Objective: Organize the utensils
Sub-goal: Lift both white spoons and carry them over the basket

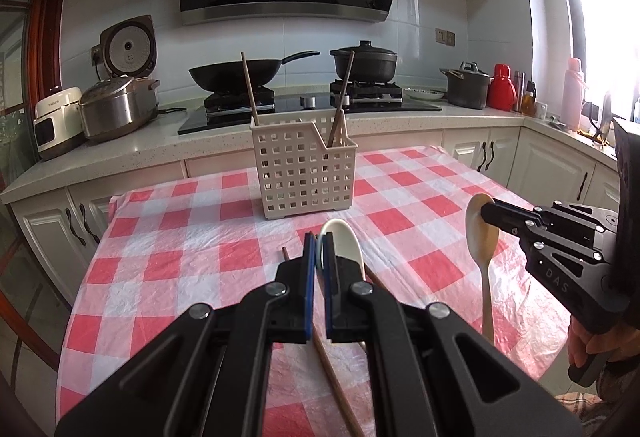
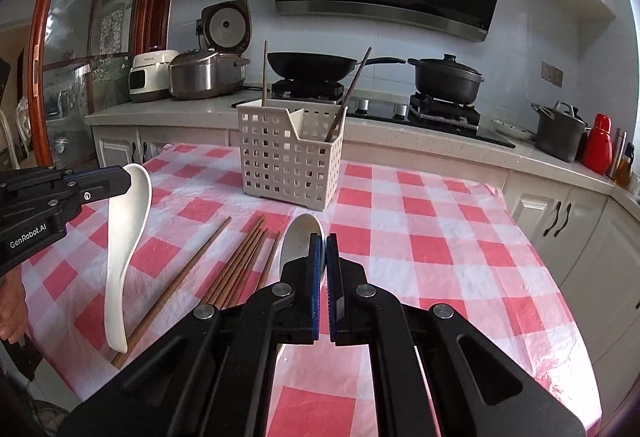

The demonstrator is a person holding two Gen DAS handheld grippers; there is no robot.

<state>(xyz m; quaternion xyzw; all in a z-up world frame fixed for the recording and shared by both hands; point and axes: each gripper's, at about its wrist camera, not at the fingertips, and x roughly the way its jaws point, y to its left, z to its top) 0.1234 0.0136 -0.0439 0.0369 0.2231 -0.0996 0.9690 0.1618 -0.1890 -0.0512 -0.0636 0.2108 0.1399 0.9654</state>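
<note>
Above the red-and-white checked tabletop [image 2: 420, 221], each gripper is clamped on the bowl of a white ceramic soup spoon, handle hanging straight down: the left gripper [image 1: 319, 251] holds one spoon [image 2: 124, 237], the right gripper [image 2: 322, 249] the other [image 1: 482, 233]. The beige perforated plastic utensil basket [image 1: 306, 173], two brown chopsticks already inside, stands straight ahead towards the far edge, roughly equally near both. Loose wooden chopsticks [image 2: 240, 261] lie below, towards the near-left corner.

Two near, low wrist views toward shared basket [image 1: 304, 167] and stove.
</note>
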